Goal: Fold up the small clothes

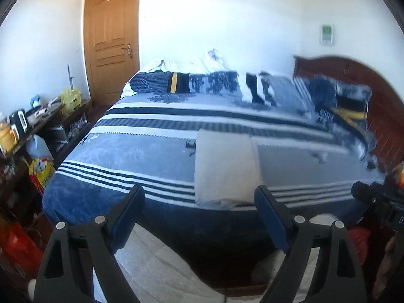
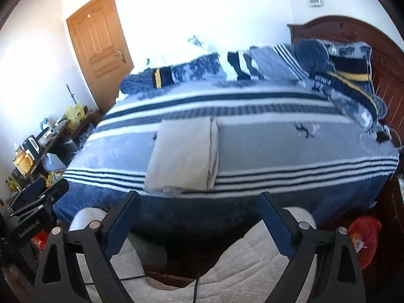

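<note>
The left gripper [image 1: 199, 199] has its blue-padded fingers [image 1: 131, 202] spread wide, with nothing between them. The right gripper [image 2: 199, 202] is likewise wide apart and empty. Both hang above the near edge of the bed [image 1: 106, 151], clear of it. Beyond the fingertips a pale folded garment [image 1: 226, 164] lies flat on the blue striped bedspread [image 2: 290, 149], near the bed's front edge; one narrow strip of it shows along its right side. Below the grippers, the person's light quilted trousers [image 2: 252, 265] show. Farther back, bedding [image 1: 214, 83] is heaped along the far side against a dark wooden headboard [image 2: 353, 32]. A cluttered counter [image 1: 45, 118] and a wooden door [image 1: 111, 38] are at left.
</note>
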Available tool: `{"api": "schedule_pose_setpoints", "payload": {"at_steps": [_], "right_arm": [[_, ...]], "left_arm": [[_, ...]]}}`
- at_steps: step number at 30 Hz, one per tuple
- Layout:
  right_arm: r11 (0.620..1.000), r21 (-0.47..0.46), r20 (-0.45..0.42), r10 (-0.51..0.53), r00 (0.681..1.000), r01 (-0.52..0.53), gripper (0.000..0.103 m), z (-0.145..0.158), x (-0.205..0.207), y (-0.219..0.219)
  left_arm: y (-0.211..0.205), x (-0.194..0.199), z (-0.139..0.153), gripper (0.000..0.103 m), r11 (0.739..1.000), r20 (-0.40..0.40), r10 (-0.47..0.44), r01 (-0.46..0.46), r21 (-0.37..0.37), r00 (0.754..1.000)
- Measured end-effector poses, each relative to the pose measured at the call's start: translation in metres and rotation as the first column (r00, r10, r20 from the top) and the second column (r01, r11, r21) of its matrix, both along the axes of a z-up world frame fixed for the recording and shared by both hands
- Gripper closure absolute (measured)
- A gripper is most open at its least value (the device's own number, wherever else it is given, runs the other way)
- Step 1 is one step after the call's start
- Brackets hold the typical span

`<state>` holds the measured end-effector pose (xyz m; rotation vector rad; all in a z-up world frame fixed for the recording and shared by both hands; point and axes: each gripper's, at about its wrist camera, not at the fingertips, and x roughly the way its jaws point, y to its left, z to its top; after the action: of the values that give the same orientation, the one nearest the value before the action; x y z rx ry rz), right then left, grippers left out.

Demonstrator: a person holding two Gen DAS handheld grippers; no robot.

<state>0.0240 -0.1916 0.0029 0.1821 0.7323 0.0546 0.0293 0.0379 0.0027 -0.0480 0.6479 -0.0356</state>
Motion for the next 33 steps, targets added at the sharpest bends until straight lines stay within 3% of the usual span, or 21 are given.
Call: {"api": "schedule_pose_setpoints", "payload": {"at_steps": [4, 9, 13, 18, 33], "right_arm": [[0.997, 0.073, 0.033, -0.001, 0.999, -0.001, 0.007, 0.029, -0.009, -0.004], [0.997, 0.072, 0.027, -0.020, 0.999, 0.018, 0.006, 0.048, -0.011, 0.004], [1.000, -0.006, 0.042, -0.006, 0.999, 0.006, 0.006, 0.051, -0.018, 0.019], [1.000, -0.031, 0.057, -0.003, 0.998, 0.004, 0.006, 0.052, -0.019, 0.023], [0.999, -0.053, 0.062, 0.000, 0.998, 0.003, 0.006, 0.049, -0.026, 0.033]], "left_arm": [[-0.005, -0.008, 0.023, 0.008, 0.999, 0.023, -0.031, 0.030, 0.030, 0.999], [-0.013, -0.019, 0.041, 0.002, 0.997, 0.075, -0.018, 0.012, 0.079, 0.997], [-0.015, -0.021, 0.044, 0.001, 0.997, 0.083, -0.006, -0.001, 0.081, 0.996], [-0.020, -0.018, 0.038, 0.001, 0.995, 0.034, -0.024, 0.020, 0.097, 0.999], [-0.026, -0.018, 0.029, 0.001, 0.994, 0.003, -0.022, 0.022, 0.107, 1.000]]}}
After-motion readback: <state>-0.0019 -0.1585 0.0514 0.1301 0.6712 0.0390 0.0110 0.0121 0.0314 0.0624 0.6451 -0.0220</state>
